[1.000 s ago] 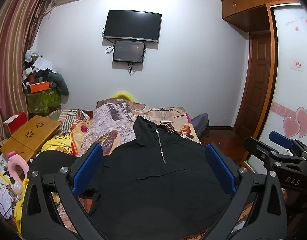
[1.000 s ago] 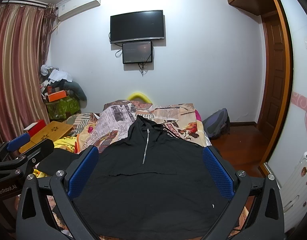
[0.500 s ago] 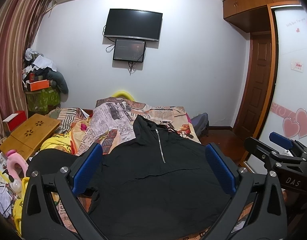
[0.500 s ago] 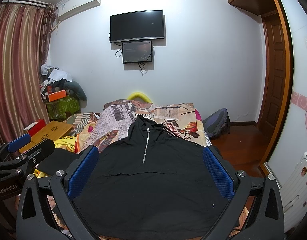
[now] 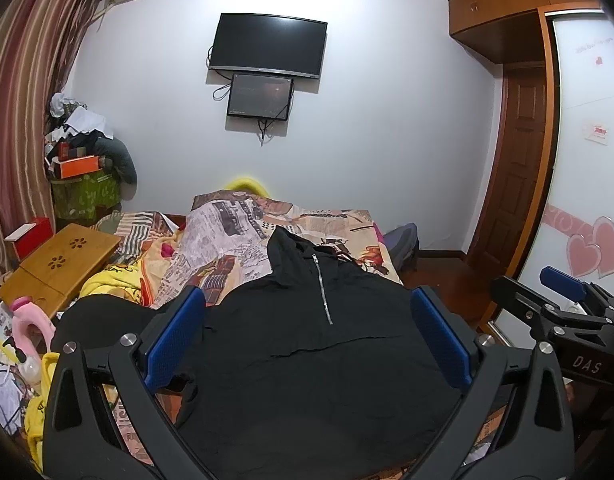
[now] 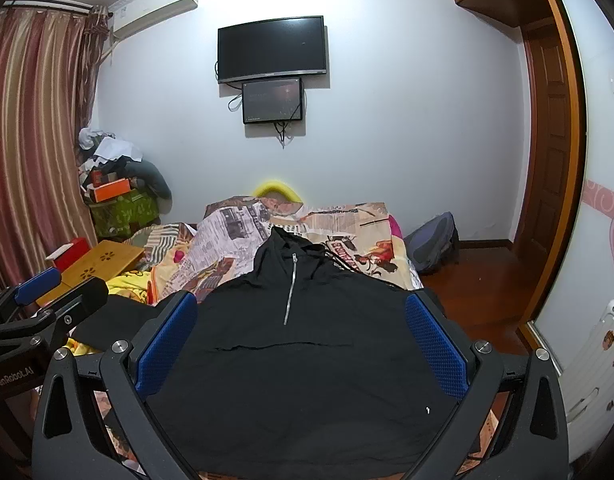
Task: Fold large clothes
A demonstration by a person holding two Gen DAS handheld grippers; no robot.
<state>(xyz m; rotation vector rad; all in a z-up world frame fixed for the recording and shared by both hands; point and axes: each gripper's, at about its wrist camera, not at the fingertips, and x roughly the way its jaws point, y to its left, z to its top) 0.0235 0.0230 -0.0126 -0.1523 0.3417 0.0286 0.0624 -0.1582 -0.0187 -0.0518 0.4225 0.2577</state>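
Observation:
A large black hooded jacket (image 5: pixel 307 360) (image 6: pixel 299 364) with a silver half zip lies spread flat, front up, on the bed, hood toward the far wall. Its left sleeve (image 5: pixel 103 320) stretches out to the left. My left gripper (image 5: pixel 307 308) hovers above the jacket's lower half, wide open, blue pads empty. My right gripper (image 6: pixel 301 306) also hangs open above the jacket with nothing held. In the left wrist view the right gripper (image 5: pixel 563 308) shows at the right edge. The right wrist view catches the left gripper (image 6: pixel 47 300) at its left edge.
The bed carries a newspaper-print sheet (image 5: pixel 235 240) and yellow bedding (image 5: pixel 115 280). A wooden lap table (image 5: pixel 63 268) and clutter sit left. A TV (image 5: pixel 267 46) hangs on the far wall. A backpack (image 6: pixel 435 240) lies on the wooden floor by the door (image 6: pixel 555 152).
The left wrist view has drifted very slightly; both grippers stay open over the jacket, which has not moved.

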